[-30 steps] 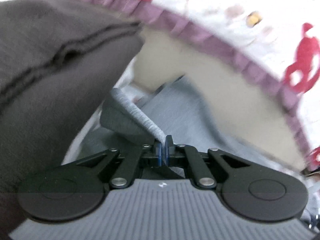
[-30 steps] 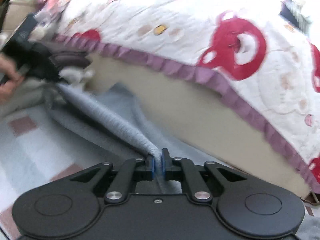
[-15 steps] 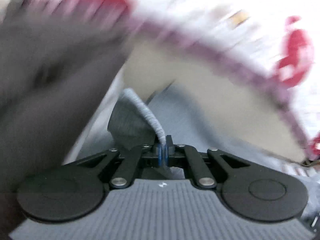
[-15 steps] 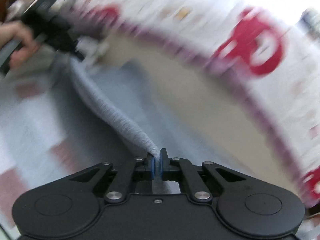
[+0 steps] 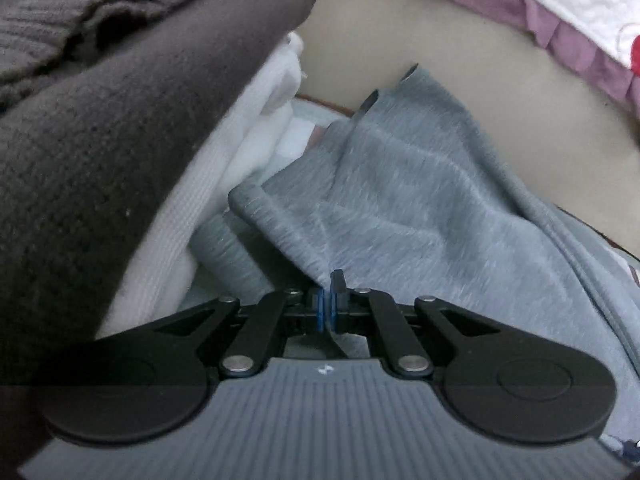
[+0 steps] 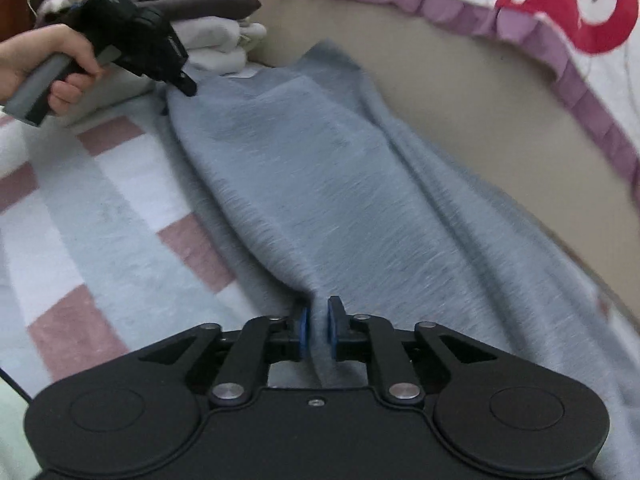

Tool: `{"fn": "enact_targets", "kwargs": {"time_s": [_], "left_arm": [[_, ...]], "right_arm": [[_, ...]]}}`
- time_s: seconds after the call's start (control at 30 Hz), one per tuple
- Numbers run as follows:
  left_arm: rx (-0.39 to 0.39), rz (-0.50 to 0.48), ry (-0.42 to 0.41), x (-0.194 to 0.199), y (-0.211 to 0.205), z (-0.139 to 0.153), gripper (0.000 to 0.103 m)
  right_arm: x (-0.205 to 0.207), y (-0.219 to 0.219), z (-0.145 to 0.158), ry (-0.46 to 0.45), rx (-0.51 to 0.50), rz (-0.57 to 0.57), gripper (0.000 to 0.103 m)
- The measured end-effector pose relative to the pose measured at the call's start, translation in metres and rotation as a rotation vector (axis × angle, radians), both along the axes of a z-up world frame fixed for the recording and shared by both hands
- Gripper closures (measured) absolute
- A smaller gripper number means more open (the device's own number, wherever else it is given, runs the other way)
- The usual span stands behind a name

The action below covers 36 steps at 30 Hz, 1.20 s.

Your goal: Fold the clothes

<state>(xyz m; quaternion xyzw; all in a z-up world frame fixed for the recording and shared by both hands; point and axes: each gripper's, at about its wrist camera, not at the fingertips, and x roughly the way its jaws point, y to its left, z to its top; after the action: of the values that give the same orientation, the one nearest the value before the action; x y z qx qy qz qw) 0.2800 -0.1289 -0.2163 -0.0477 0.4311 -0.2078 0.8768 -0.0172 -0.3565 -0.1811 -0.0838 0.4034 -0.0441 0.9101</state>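
A grey fleece garment (image 6: 320,200) lies spread on the checked blanket (image 6: 80,220), its far edge against the bed side. My left gripper (image 5: 329,300) is shut on one edge of the garment (image 5: 400,200), close to a stack of folded clothes. It also shows in the right wrist view (image 6: 186,86), held in a hand. My right gripper (image 6: 316,328) has its jaws slightly parted around the garment's near edge, with a fold of cloth between the blue pads.
A stack of folded clothes stands at the left: dark brown pieces (image 5: 100,120) on top, white ones (image 5: 256,128) beneath. The beige bed side (image 6: 480,100) with a purple-frilled quilt (image 6: 460,12) runs along the far edge.
Both grippers have lowered the stretched grey garment down onto the blanket, where it now lies spread. The right gripper's jaws have parted a little.
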Motion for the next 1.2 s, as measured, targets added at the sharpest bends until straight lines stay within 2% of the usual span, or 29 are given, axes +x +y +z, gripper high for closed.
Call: {"fn": "enact_targets", "kwargs": {"time_s": [0.17,0.27,0.33,0.47,0.5,0.53,0.57,0.6,0.67,0.77,0.83,0.93,0.97,1.03,1.07,1.1,1.2], "left_arm": [[-0.015,0.003,0.002,0.001,-0.001,-0.001,0.098],[-0.028,0.003,0.002,0.002,-0.001,0.001,0.098],[-0.024,0.005,0.011,0.002,0.0,0.0,0.098],[-0.043,0.004,0.054,0.008,-0.001,0.001,0.098],[-0.048,0.004,0.065,0.009,-0.001,0.002,0.097],[-0.053,0.004,0.075,0.01,-0.002,0.002,0.095],[-0.108,0.011,0.127,0.012,0.004,0.003,0.087],[-0.17,0.019,0.183,0.014,0.01,0.004,0.068],[-0.27,0.047,0.246,0.008,0.022,0.007,0.047],[-0.42,0.091,0.336,-0.001,0.041,0.011,0.034],[-0.428,0.082,0.388,-0.006,0.042,0.004,0.034],[-0.352,0.088,0.472,-0.009,0.035,-0.008,0.034],[-0.328,0.086,0.474,-0.01,0.032,-0.009,0.033],[-0.35,0.08,0.45,-0.011,0.03,-0.009,0.033],[-0.373,0.095,0.438,-0.012,0.031,-0.009,0.03],[-0.371,0.116,0.4,-0.009,0.029,-0.008,0.024],[-0.354,0.18,0.276,0.001,0.021,-0.005,0.024]], "right_arm": [[-0.005,0.003,0.0,-0.009,0.074,0.038,0.077],[0.0,0.006,0.0,0.007,0.08,0.049,0.075],[0.004,0.007,-0.004,0.018,0.07,0.064,0.06],[0.01,0.006,-0.006,-0.016,0.048,0.055,0.044],[0.016,0.005,-0.007,-0.026,0.043,0.055,0.045],[0.021,0.003,-0.007,-0.032,0.044,0.054,0.056],[0.028,-0.002,-0.006,-0.032,0.055,0.049,0.076],[0.034,-0.006,-0.003,-0.031,0.07,0.038,0.094],[0.039,-0.008,0.005,-0.049,0.066,0.014,0.096],[0.038,-0.009,0.02,-0.09,0.071,-0.023,0.096],[0.036,-0.014,0.028,-0.111,0.102,-0.052,0.096],[0.038,-0.019,0.036,-0.126,0.111,-0.079,0.096],[0.039,-0.019,0.038,-0.129,0.108,-0.083,0.096],[0.039,-0.02,0.042,-0.133,0.105,-0.085,0.096],[0.038,-0.02,0.043,-0.134,0.107,-0.083,0.096],[0.037,-0.021,0.045,-0.135,0.109,-0.08,0.096],[0.031,-0.022,0.047,-0.135,0.117,-0.07,0.097]]}}
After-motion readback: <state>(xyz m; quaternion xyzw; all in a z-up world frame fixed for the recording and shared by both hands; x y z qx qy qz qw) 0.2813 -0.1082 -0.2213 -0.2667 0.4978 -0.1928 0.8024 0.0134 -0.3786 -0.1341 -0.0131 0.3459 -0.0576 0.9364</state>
